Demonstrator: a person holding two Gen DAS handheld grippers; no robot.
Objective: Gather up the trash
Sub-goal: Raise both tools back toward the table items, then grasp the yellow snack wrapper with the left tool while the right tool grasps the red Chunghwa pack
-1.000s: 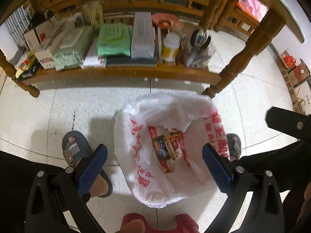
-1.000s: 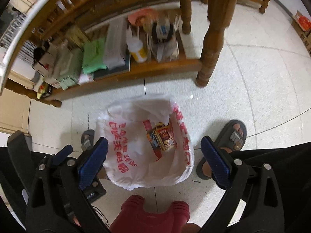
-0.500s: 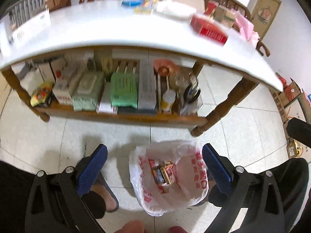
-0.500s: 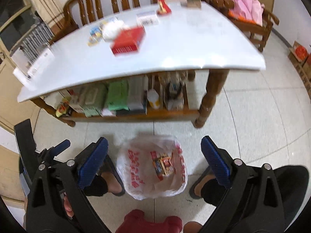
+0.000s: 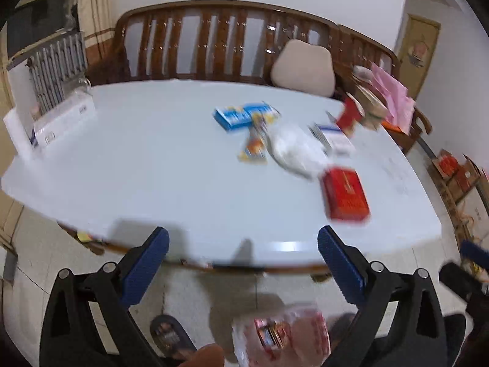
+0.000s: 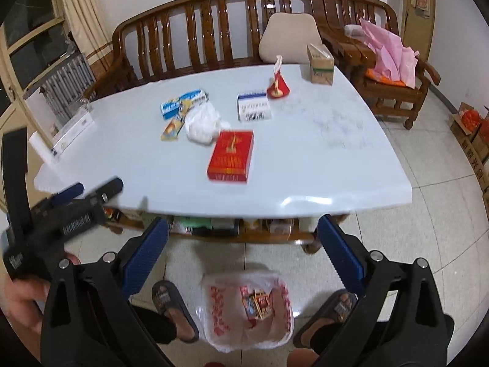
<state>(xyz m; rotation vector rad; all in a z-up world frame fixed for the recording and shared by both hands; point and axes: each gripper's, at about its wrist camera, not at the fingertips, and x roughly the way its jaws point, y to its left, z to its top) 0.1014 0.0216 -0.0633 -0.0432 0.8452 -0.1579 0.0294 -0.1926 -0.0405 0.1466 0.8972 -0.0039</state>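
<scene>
A white trash bag with red print (image 6: 247,309) stands on the floor between my feet, with wrappers inside; it also shows in the left wrist view (image 5: 281,333). On the white table (image 6: 305,159) lie a red box (image 6: 231,156), crumpled white paper (image 6: 201,122), a blue packet (image 6: 182,103), a yellow wrapper (image 6: 171,129) and a white barcode box (image 6: 254,107). The left view shows the red box (image 5: 344,195), white paper (image 5: 295,150) and blue packet (image 5: 241,115). My left gripper (image 5: 243,263) and right gripper (image 6: 243,253) are open and empty, in front of the table's near edge.
A wooden bench (image 6: 214,30) with a beige cushion (image 6: 288,36) stands behind the table. A cardboard box (image 6: 320,64) and red cone (image 6: 278,84) sit at the table's far side. An armchair with pink bags (image 6: 391,61) is right. Shelf clutter lies under the table.
Both grippers have risen and tilted up from over the trash bag, so the tabletop and its litter now fill the views. Both stay open and empty.
</scene>
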